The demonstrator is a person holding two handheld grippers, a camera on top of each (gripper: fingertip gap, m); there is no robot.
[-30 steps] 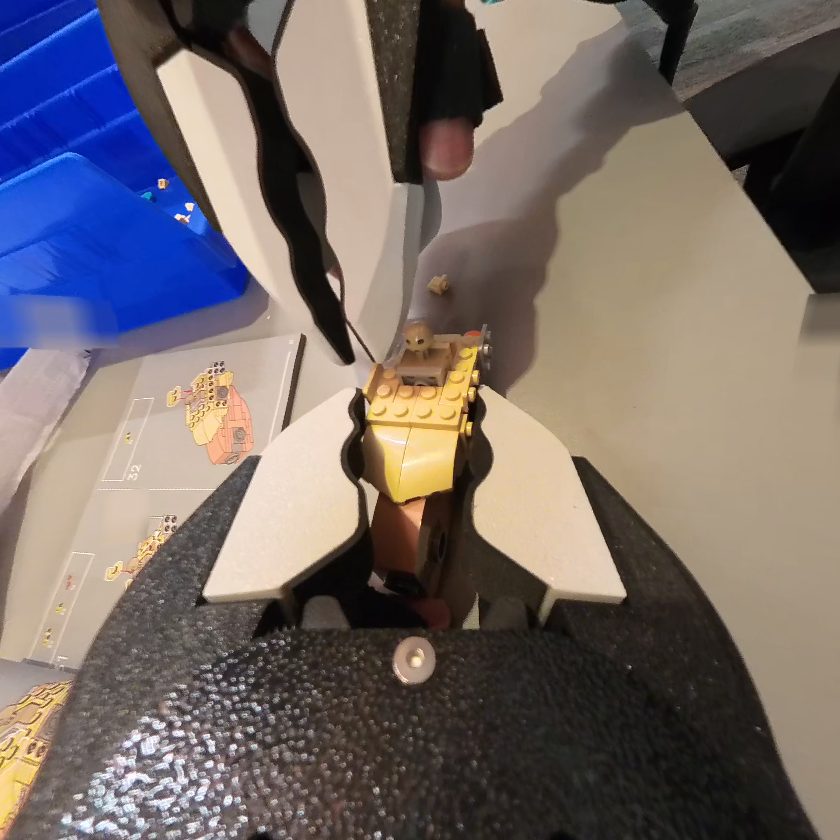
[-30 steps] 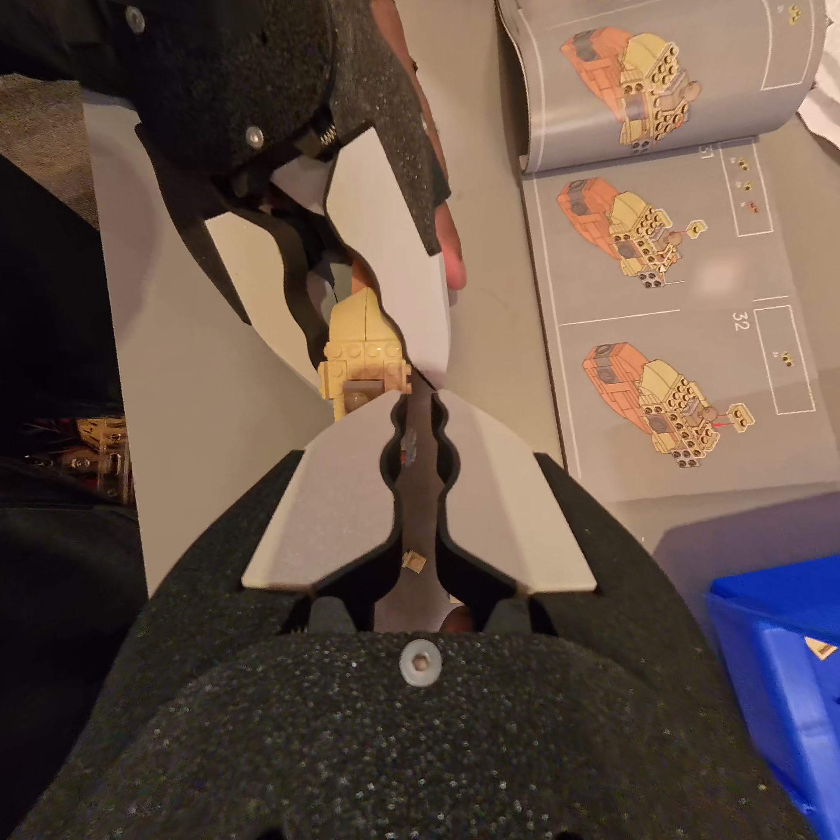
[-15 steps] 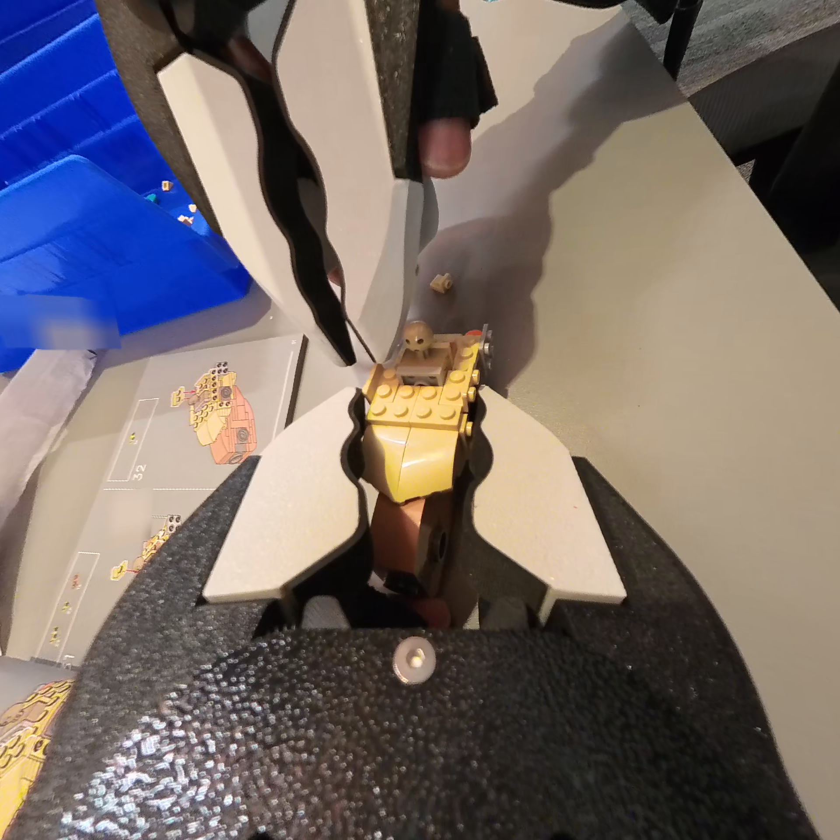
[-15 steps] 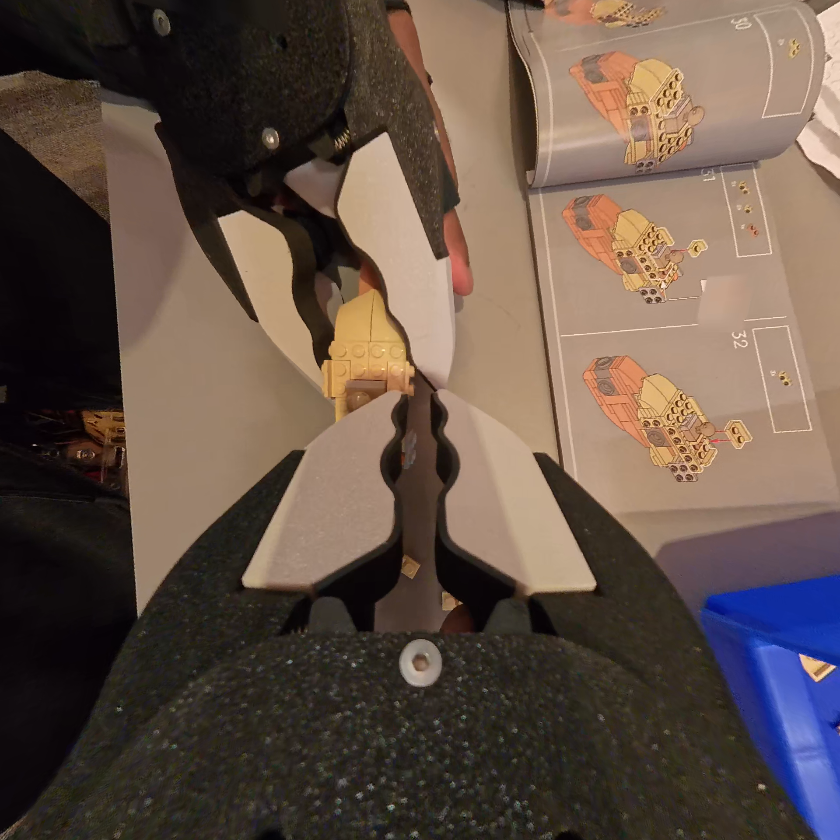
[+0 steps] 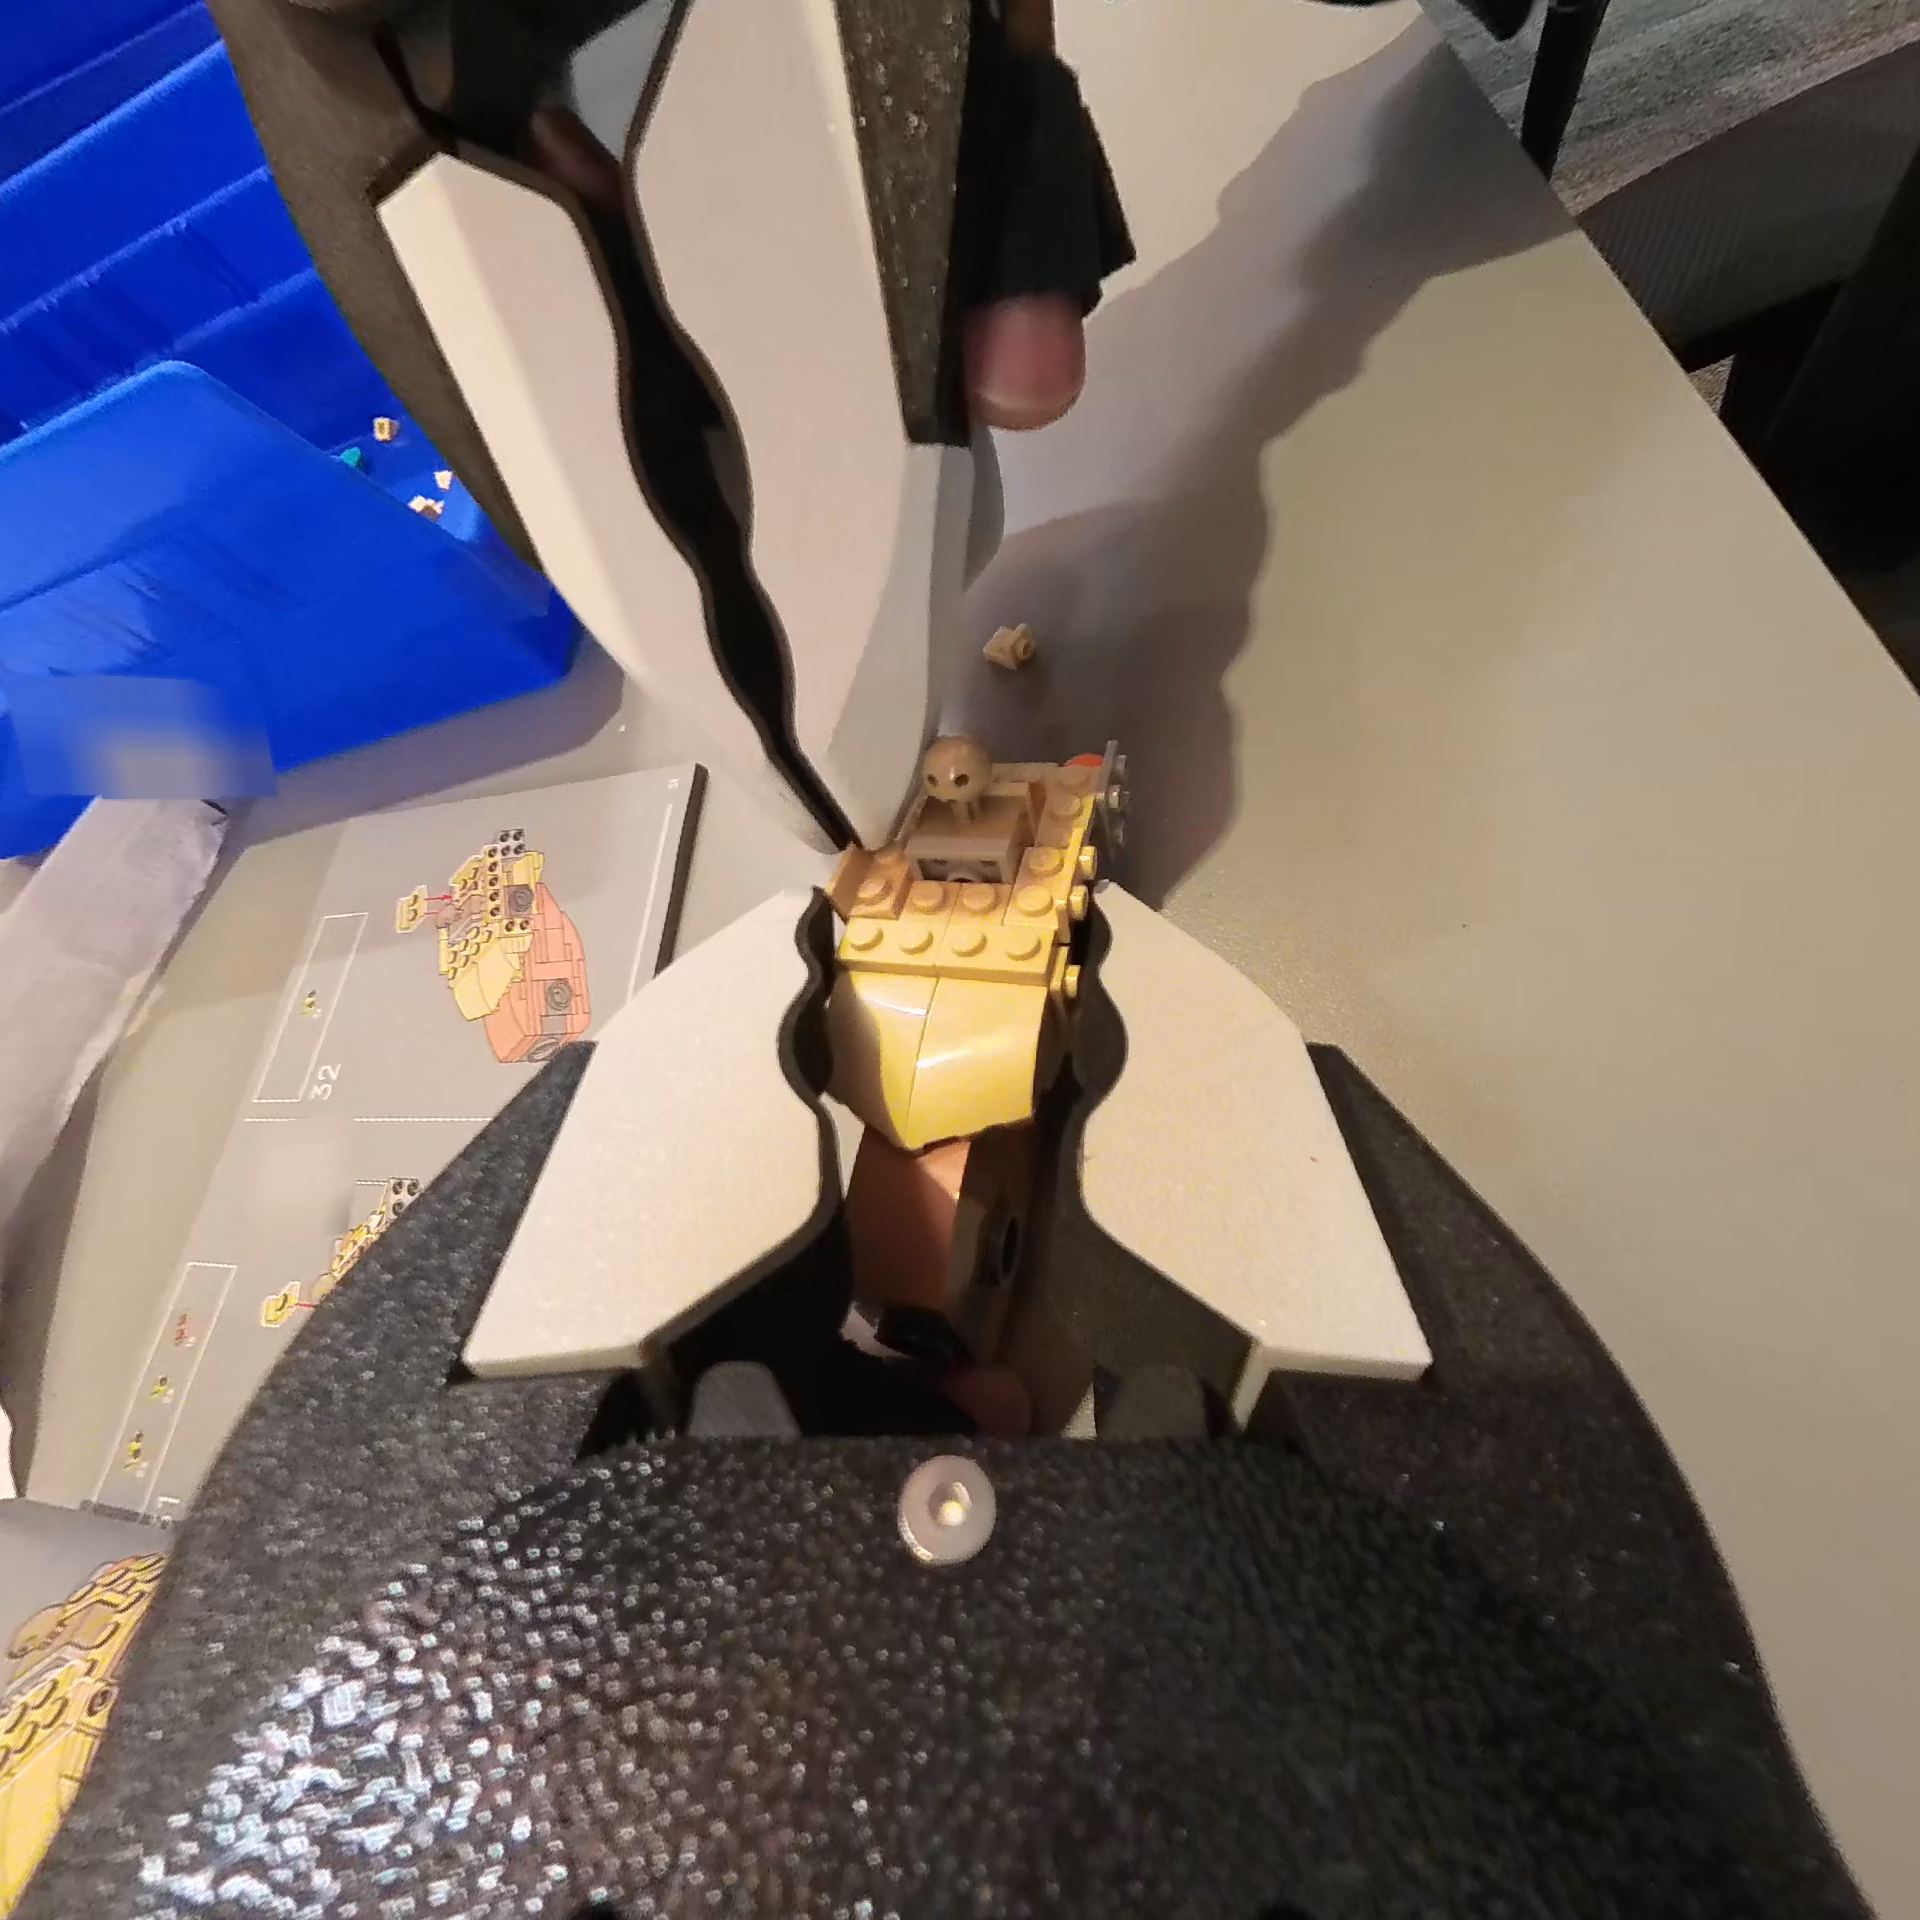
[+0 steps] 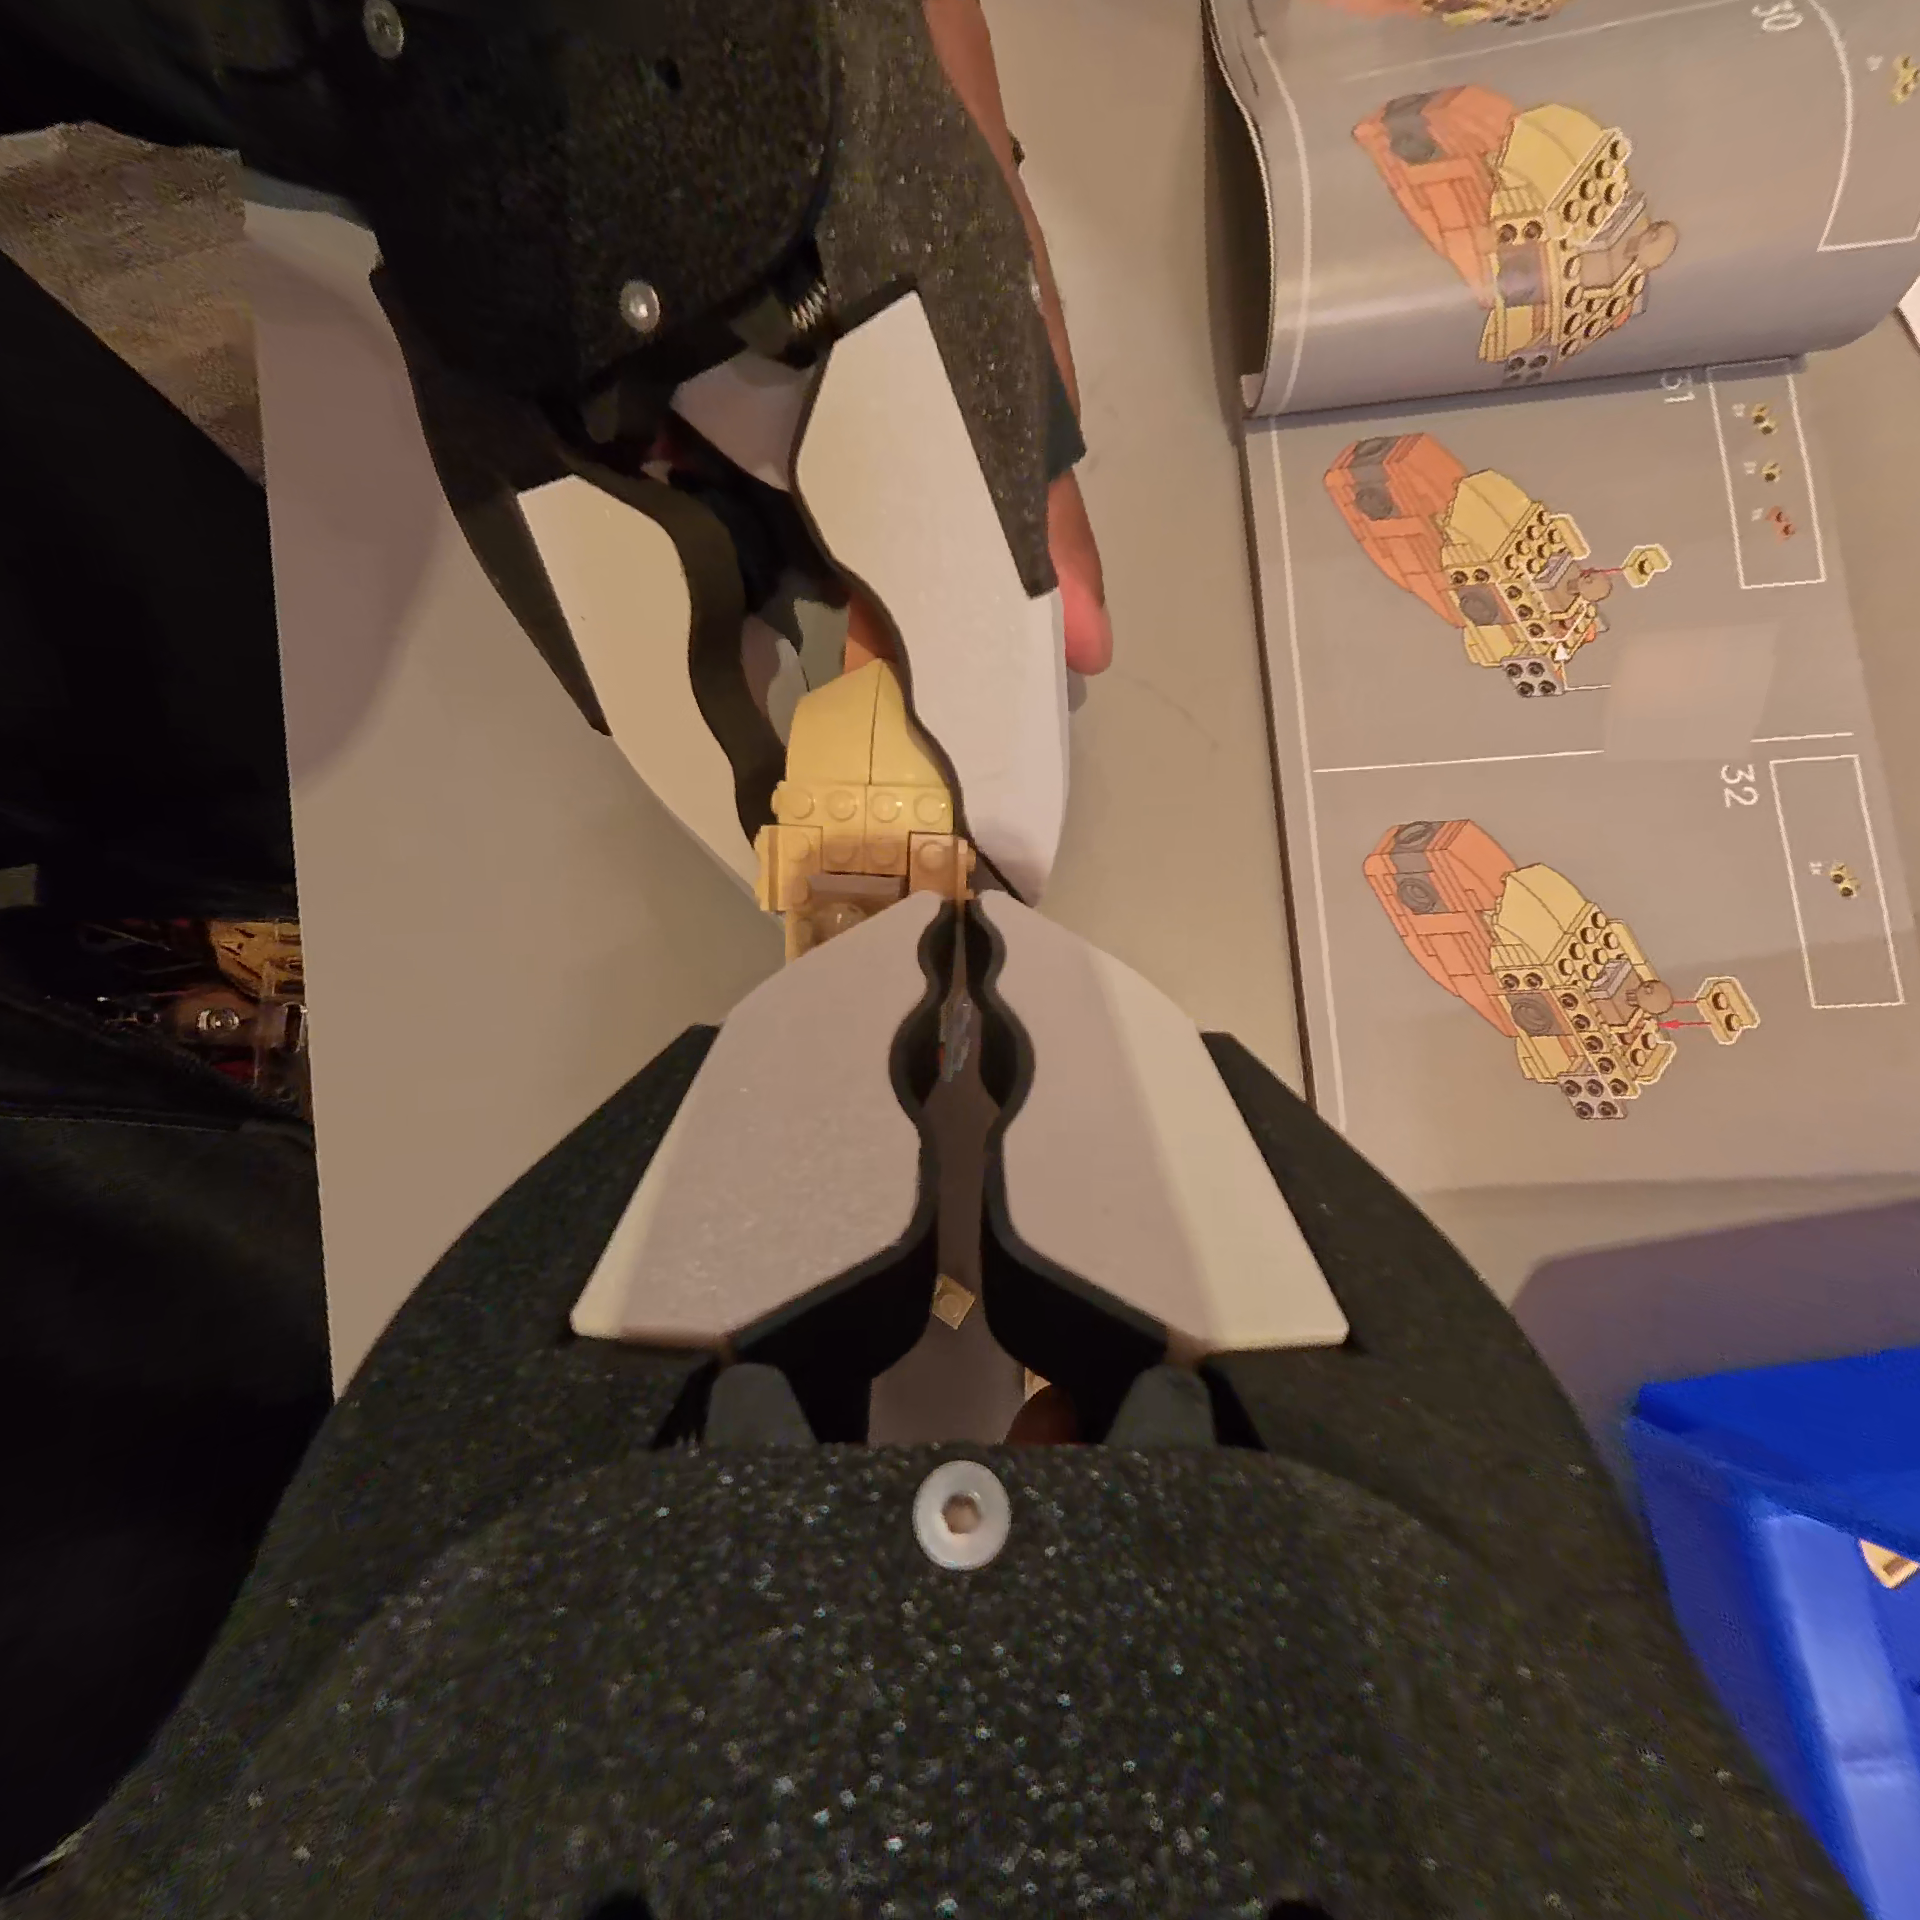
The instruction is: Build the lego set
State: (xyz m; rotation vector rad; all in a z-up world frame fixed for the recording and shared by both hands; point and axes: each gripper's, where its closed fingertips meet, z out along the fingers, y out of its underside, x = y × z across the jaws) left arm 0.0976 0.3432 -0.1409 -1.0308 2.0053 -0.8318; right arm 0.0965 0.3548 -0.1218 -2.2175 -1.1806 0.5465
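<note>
Between the left gripper (image 5: pixel 951 920) jaws: tan-and-orange lego model (image 5: pixel 951 997), clamped, mid-build.
Right gripper (image 6: pixel 961 914) tips pinched together, touching the model's stud top at its 10 o'clock corner in left wrist view; any held piece can't be made out. Body and knob look assembled. Loose tan piece (image 5: pixel 1010 646) on table (image 5: pixel 1455 831) at 12 o'clock; instruction booklet (image 6: pixel 1558 831) open, blue bin (image 5: pixel 208 582) holds more parts — plenty left, likely.

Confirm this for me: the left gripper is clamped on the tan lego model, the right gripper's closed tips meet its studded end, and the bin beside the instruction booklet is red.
The bin's colour is wrong: the bin is blue, as the left wrist view shows. The rest stands: the left gripper is clamped on the tan lego model, and the right gripper meets its studded end with closed tips, beside the instruction booklet.
</note>
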